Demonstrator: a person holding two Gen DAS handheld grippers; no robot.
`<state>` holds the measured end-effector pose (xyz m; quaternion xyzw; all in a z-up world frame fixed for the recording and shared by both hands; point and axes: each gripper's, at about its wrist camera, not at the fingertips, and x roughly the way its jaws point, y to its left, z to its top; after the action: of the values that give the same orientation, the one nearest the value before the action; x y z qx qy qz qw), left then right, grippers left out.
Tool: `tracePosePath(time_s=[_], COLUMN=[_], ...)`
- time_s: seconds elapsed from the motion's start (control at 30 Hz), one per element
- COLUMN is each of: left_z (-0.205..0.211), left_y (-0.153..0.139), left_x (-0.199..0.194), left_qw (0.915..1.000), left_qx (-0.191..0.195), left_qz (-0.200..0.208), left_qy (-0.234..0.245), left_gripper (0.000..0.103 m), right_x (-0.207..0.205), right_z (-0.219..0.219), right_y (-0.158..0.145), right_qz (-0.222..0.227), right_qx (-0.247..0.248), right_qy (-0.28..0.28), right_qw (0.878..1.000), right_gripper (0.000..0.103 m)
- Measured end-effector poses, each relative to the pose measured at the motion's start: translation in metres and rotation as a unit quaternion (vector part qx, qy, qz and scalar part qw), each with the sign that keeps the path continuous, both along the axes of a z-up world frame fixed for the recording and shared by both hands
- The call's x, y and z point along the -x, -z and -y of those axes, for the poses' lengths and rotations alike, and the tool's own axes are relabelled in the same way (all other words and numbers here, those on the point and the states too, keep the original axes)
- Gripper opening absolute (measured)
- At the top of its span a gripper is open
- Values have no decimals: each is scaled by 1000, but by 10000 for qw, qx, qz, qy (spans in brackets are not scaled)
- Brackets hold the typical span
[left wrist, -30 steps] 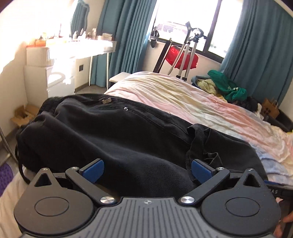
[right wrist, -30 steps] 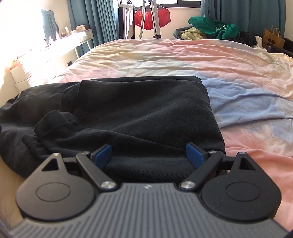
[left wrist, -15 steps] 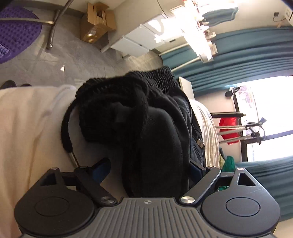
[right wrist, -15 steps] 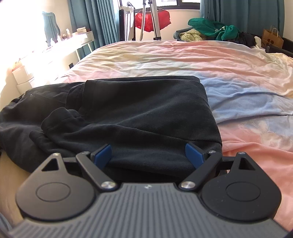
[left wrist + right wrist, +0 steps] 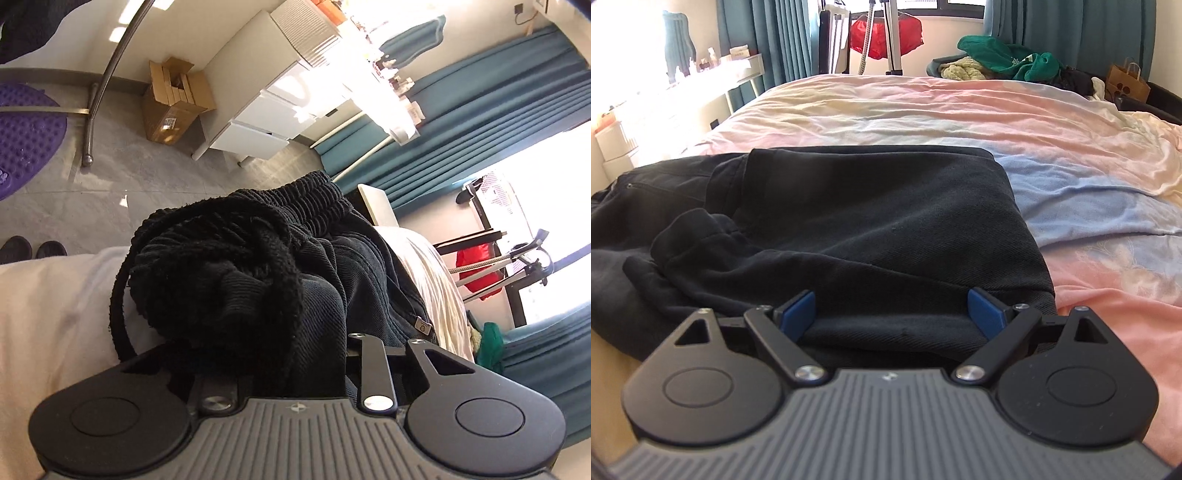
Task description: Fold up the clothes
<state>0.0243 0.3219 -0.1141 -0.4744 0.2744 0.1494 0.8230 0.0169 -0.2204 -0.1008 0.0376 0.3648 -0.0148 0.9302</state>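
Black trousers [image 5: 868, 206] lie folded on the pastel bedspread [image 5: 1071, 184]. In the left wrist view their ribbed waistband end [image 5: 258, 266] is bunched at the bed's edge, and a drawstring [image 5: 118, 314] loops out onto the pale sheet. My left gripper [image 5: 273, 373] is rolled sideways. Its jaws are closing on that bunched cloth, which buries the pads. My right gripper [image 5: 891, 314] stands open, one blue pad on each side of the near folded edge, and presses on nothing.
Beyond the bed's edge is grey floor with a cardboard box [image 5: 173, 103], white drawers [image 5: 266, 122], a purple mat [image 5: 26, 136] and dark shoes [image 5: 33, 249]. A pile of green clothes [image 5: 1008, 59], a paper bag [image 5: 1126, 81] and a tripod [image 5: 892, 37] stand past the bed's far end.
My left gripper rolled onto its side and moved to the waistband end at the bed's edge. Its jaws went from wide apart to drawn in on the cloth. The right gripper stayed put.
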Motion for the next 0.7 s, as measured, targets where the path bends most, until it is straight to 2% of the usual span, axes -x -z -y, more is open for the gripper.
tracePosePath(time_s=[0.13, 0.23, 0.33, 0.4, 0.5, 0.57, 0.7], left_z=[18, 48, 97, 130, 182, 227, 325], left_y=[-18, -45, -83, -109, -146, -174, -208], left_x=[-1, -2, -4, -7, -10, -13, -16], left_qw=[9986, 9905, 9714, 9597, 9404, 9232, 8977], left_qx=[-518, -1364, -2360, -2781, -3322, -3698, -4095], left_qz=[44, 4, 133, 354, 715, 1040, 1622], left_qy=[44, 152, 205, 185, 149, 97, 91], left_gripper=[21, 18, 16, 15, 14, 14, 14], right_x=[0, 1, 5, 7, 15, 22, 32], right_z=[-2, 5, 13, 20, 37, 50, 83], right_y=[2, -4, -12, -19, -34, -46, -59], right_qz=[17, 34, 103, 175, 452, 659, 920], right_qx=[61, -136, -209, -226, -287, -360, -636], right_qy=[25, 98, 238, 376, 640, 828, 1184], right_qw=[10000, 9999, 9994, 9989, 9965, 9937, 9866], right_gripper=[91, 91, 89, 89, 89, 89, 89])
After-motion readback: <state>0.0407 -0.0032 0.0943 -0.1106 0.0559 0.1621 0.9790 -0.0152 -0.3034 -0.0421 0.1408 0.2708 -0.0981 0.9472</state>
